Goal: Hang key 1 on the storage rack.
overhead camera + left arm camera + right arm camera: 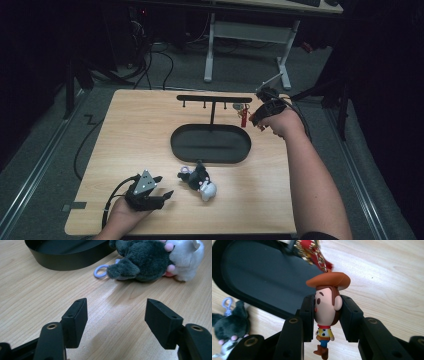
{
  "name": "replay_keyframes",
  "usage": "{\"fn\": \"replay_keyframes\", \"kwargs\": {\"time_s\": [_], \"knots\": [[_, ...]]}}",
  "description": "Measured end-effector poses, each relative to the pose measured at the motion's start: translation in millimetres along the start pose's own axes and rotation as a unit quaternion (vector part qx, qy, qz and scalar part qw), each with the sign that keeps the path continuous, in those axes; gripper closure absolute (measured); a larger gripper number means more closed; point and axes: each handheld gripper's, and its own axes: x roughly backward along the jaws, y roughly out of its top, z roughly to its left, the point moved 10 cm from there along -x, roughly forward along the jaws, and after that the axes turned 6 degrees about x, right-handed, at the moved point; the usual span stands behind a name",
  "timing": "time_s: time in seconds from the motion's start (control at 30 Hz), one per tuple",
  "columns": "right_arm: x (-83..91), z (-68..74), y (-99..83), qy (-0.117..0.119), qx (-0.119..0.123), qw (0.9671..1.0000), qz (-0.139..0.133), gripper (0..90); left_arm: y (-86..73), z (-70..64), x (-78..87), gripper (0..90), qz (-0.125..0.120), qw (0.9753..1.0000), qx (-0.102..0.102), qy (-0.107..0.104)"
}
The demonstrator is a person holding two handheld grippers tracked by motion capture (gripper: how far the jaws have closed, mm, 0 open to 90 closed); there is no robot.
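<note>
Resting low on the worktop (125, 115) nearest the person, the left gripper (116, 322) has its jaws spread apart around nothing, aimed at the plush keychain (147, 261) lying just ahead, beside the black oval tray (210, 143). That plush looks soft and light; its pale blue clip ring (100, 271) or its dark body seems the likeliest hold. Farther off, near the hook stand (214, 100), the right gripper (327, 320) is clamped on the head of a cowboy figure keychain (327, 312), apparently hard, smooth and light. No writing is readable.
</note>
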Motion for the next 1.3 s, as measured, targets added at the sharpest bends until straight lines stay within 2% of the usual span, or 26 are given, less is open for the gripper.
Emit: {"fn": "replay_keyframes", "kwargs": {"time_s": [0.13, 0.33, 0.47, 0.53, 0.63, 0.67, 0.7, 0.8, 0.87, 0.93, 0.97, 1.0, 1.03, 1.13, 1.2, 1.3], "knots": [[-14.6, -0.2, -5.2, 0.012, -0.006, 0.9999, 0.0, 66.9, -0.6, 0.3, -0.3, 35.2, 0.002, 1.0, 0.0, 0.0], [-25.7, 0.3, -7.7, 0.013, -0.009, 0.9998, -0.007, 66.3, -0.5, 1.1, 0.1, 35.2, 0.004, 1.0, 0.0, -0.002], [-25.3, 1.9, -10.5, 0.016, -0.012, 0.9997, -0.016, 56.6, 0.7, 1.6, -0.2, 35.3, -0.001, 1.0, 0.0, -0.002], [-21.5, 2.5, -14.6, 0.015, -0.013, 0.9995, -0.024, 54.9, 0.9, 1.6, -0.6, 35.6, -0.001, 1.0, 0.0, -0.002], [-16.7, 8.3, -26.5, 0.012, -0.011, 0.9991, -0.04, 51.9, 1.4, 0.2, -1.4, 35.6, 0.0, 1.0, -0.001, -0.003], [-15.5, 14.4, -37.7, 0.003, 0.004, 0.9985, -0.055, 50.0, 1.4, -0.3, -1.6, 35.6, 0.001, 1.0, -0.004, -0.003], [-15.5, 14.4, -37.7, 0.003, 0.004, 0.9985, -0.055, 50.0, 1.6, -1.2, -2.2, 35.6, 0.001, 1.0, -0.003, -0.004], [-13.1, 22.1, -56.8, -0.001, 0.009, 0.9964, -0.084, 46.3, 1.1, -4.0, -3.2, 36.3, 0.006, 0.9999, -0.009, -0.005], [-11.8, 26.2, -69.7, -0.002, 0.015, 0.9941, -0.107, 45.2, 1.9, -6.1, -3.7, 38.6, 0.005, 0.9999, -0.012, -0.006], [-12.6, 28.7, -84.3, -0.019, 0.036, 0.9916, -0.123, 44.5, 2.7, -7.9, -3.9, 39.9, 0.004, 0.9999, -0.011, -0.008], [-13.4, 30.5, -91.2, -0.025, 0.048, 0.9896, -0.133, 44.1, 2.6, -8.5, -4.2, 40.4, 0.005, 0.9999, -0.011, -0.009], [-15.3, 32.4, -104.6, -0.044, 0.064, 0.9846, -0.156, 43.5, 2.5, -9.0, -4.7, 40.9, 0.005, 0.9999, -0.011, -0.009], [-15.3, 32.4, -104.6, -0.044, 0.064, 0.9846, -0.156, 43.5, 2.1, -9.4, -5.1, 40.9, 0.007, 0.9999, -0.011, -0.008], [-21.5, 36.5, -123.4, -0.049, 0.071, 0.9774, -0.193, 42.9, 1.5, -9.9, -6.1, 40.8, 0.01, 0.9999, -0.011, -0.006], [-27.6, 37.0, -135.1, -0.053, 0.069, 0.9719, -0.219, 42.2, 1.4, -9.5, -6.5, 40.8, 0.009, 0.9999, -0.01, -0.003], [-36.8, 34.8, -151.5, -0.05, 0.058, 0.9618, -0.263, 41.8, 0.2, -8.8, -6.6, 41.0, 0.011, 0.9999, -0.001, -0.003]]}}
